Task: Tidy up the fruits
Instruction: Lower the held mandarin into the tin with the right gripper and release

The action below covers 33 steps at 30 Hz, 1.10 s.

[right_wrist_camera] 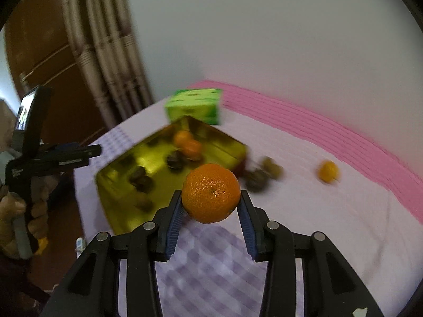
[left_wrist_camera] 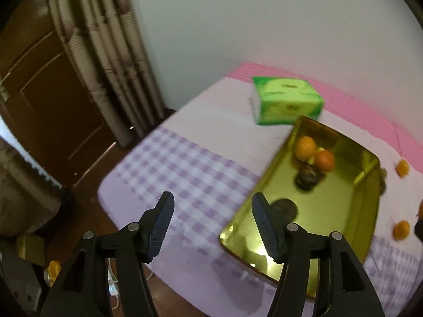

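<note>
A checked cloth [left_wrist_camera: 185, 163] is covering the bed; the left gripper [left_wrist_camera: 212, 227] is hanging apart and empty beside the gold tray [left_wrist_camera: 367, 211]. In the right view, the right gripper [right_wrist_camera: 211, 206] is clamping a mandarin [right_wrist_camera: 211, 192] by its lower sides, near the tray [right_wrist_camera: 116, 174]; it could be slipping out and rolling off.

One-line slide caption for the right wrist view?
Right gripper carries a mandarin above the checked cloth, near a gold tray already holding fruit.

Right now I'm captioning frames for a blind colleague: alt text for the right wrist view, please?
The right gripper clamps an orange mandarin above a lilac checked cloth. Behind sits a gold tray holding fruit, with a green tissue pack beyond.
</note>
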Tool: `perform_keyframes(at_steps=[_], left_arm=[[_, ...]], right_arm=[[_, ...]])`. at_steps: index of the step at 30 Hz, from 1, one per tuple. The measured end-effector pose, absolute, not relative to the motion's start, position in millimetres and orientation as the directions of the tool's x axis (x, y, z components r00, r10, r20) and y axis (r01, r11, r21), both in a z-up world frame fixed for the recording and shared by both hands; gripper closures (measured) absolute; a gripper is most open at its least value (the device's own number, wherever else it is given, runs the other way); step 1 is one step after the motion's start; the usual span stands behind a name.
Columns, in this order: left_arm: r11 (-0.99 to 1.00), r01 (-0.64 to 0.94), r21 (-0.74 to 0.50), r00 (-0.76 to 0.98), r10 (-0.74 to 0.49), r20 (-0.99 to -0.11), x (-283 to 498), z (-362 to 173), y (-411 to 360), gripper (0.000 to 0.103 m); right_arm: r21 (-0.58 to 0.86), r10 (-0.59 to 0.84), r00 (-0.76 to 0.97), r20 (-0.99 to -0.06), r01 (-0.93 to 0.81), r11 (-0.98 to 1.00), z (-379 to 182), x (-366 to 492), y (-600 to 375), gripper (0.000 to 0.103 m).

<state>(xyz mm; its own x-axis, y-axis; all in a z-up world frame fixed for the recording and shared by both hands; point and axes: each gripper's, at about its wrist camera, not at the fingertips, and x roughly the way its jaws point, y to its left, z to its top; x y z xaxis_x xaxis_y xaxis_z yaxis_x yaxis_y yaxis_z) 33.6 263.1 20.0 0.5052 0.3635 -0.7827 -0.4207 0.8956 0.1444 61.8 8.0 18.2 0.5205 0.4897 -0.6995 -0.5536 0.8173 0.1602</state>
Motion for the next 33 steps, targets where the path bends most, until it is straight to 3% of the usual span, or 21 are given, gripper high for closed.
perform_keyframes(at_steps=[13,33], left_arm=[[0.876,-0.437,0.204,0.518,0.431,-0.739,32.0,26.4,263.8,0.03],[0.87,-0.441,0.218,0.493,0.438,-0.752,37.2,18.9,267.9,0.027]], right_arm=[[0.197,0.54,0.333,-0.773,-0.683,0.703,-10.8,108.4,127.8,0.065],[0.212,0.503,0.244,-0.829,-0.695,0.687,-42.4,138.3,180.1,0.064]])
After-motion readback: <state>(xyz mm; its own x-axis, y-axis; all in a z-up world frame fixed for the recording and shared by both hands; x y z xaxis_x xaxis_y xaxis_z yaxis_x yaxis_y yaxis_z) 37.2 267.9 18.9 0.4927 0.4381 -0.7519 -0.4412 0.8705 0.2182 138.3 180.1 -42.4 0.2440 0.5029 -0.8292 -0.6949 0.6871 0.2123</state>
